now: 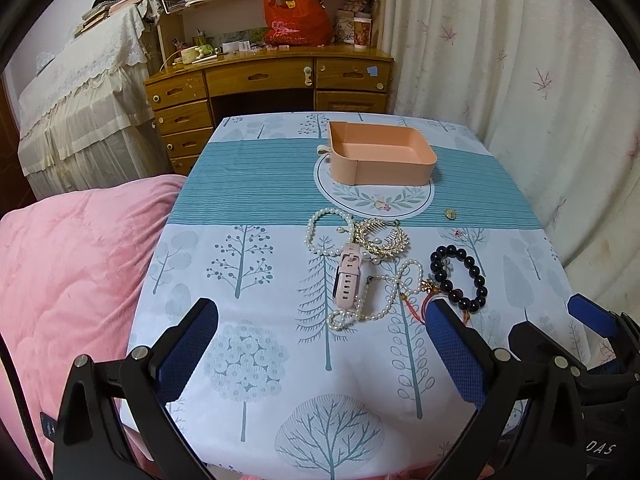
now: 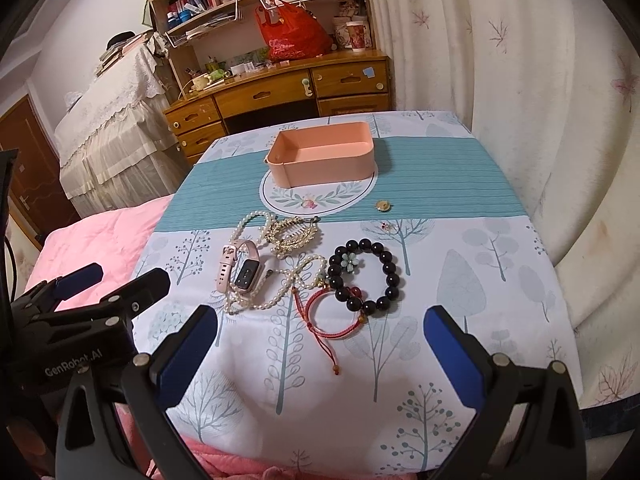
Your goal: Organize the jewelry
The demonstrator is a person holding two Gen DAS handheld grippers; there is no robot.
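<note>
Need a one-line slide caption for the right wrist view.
Open right gripper hovers before the jewelry; the empty peach box waits behind.

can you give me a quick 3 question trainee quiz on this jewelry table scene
1. True or false: the peach plastic box already holds jewelry.
2. Which piece lies nearest the right gripper: A) pink-strapped smartwatch B) red cord bracelet C) gold leaf hair comb?
3. How do the jaws of the left gripper stand?

Key: 1 false, it looks empty; 2 B; 3 open, holding nothing.
</note>
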